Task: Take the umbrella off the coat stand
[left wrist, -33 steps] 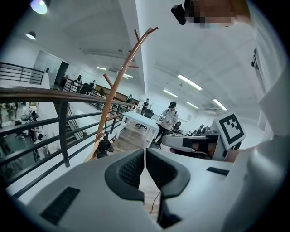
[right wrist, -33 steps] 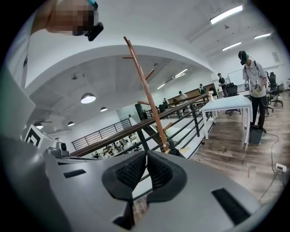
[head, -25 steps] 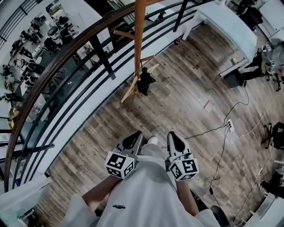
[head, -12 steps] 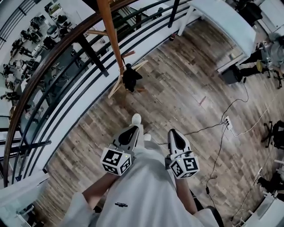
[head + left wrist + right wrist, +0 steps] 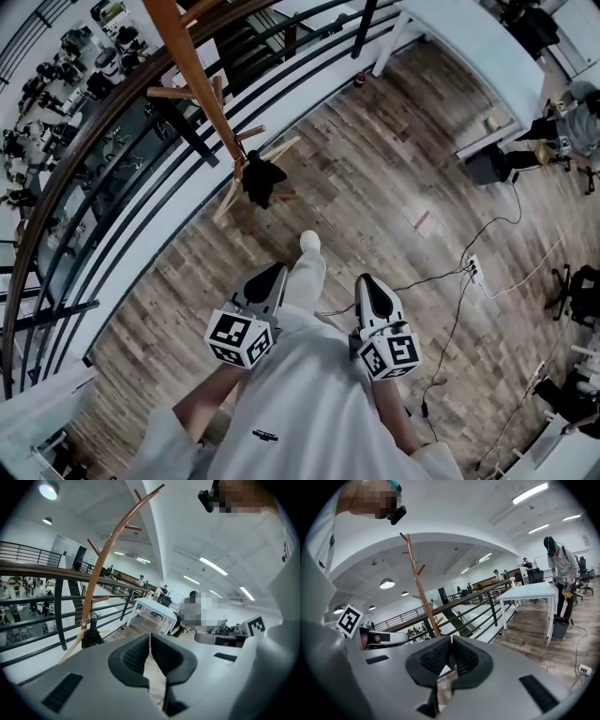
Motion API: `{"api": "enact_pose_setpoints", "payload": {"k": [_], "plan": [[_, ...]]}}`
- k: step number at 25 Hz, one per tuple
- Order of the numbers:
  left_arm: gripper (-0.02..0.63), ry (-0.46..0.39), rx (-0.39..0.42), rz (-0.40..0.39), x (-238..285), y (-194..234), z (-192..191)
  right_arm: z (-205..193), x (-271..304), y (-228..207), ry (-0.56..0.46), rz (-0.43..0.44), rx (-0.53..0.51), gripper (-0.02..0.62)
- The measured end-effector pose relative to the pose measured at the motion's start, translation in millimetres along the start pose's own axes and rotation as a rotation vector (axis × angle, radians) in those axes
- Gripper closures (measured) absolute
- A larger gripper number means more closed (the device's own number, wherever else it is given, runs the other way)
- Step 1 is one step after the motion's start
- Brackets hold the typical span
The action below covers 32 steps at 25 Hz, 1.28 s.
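Observation:
A tall wooden coat stand (image 5: 199, 90) rises by the railing. A black folded umbrella (image 5: 262, 182) hangs low on it, near its splayed feet. In the left gripper view the stand (image 5: 100, 568) curves up at the left, with the umbrella (image 5: 92, 638) by its base. The right gripper view shows the stand (image 5: 419, 589) beyond the jaws; the umbrella is hidden there. My left gripper (image 5: 271, 274) and right gripper (image 5: 367, 284) are held side by side in front of my body, well short of the stand. Both are shut with nothing between the pads.
A dark handrail with black bars (image 5: 112, 122) curves behind the stand, with a drop to a lower floor beyond. A white table (image 5: 473, 56) stands at the far right, with a person (image 5: 559, 569) beside it. Cables and a power strip (image 5: 466, 270) lie on the wooden floor.
The stand and umbrella have slid left and nearer in the head view as I walked toward them. One foot has stepped forward. Both grippers stayed shut and level with each other.

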<state>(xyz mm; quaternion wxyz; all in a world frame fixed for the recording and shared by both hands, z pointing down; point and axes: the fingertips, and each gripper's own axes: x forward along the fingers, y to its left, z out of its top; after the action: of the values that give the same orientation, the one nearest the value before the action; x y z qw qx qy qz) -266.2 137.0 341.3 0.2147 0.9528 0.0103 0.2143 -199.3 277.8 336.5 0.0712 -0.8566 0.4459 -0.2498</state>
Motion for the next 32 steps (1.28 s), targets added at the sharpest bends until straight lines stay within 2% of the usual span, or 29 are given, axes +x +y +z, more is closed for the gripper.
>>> {"api": "enact_pose_setpoints", "payload": {"k": [5, 8, 17, 26, 32], "plan": [[0.577, -0.030, -0.061, 0.013, 66.2, 11.4, 28.7, 35.0, 55.9, -39.5, 0.037, 0.037, -0.055, 0.555], [0.577, -0.049, -0.102, 0.053, 100.1, 23.0, 50.5, 62.8, 95.1, -58.5, 0.058, 0.072, -0.076, 0.555], [0.577, -0.096, -0.115, 0.161, 167.8, 73.3, 111.5, 123.8, 197.9, -64.4, 0.077, 0.265, -0.164, 0.555], [0.575, -0.139, -0.172, 0.308, 180.2, 89.5, 117.9, 141.0, 241.9, -57.0, 0.165, 0.432, -0.227, 0.555], [0.575, -0.191, -0.231, 0.461, 190.5, 91.0, 114.6, 142.0, 263.3, -59.7, 0.250, 0.612, -0.285, 0.555]]}}
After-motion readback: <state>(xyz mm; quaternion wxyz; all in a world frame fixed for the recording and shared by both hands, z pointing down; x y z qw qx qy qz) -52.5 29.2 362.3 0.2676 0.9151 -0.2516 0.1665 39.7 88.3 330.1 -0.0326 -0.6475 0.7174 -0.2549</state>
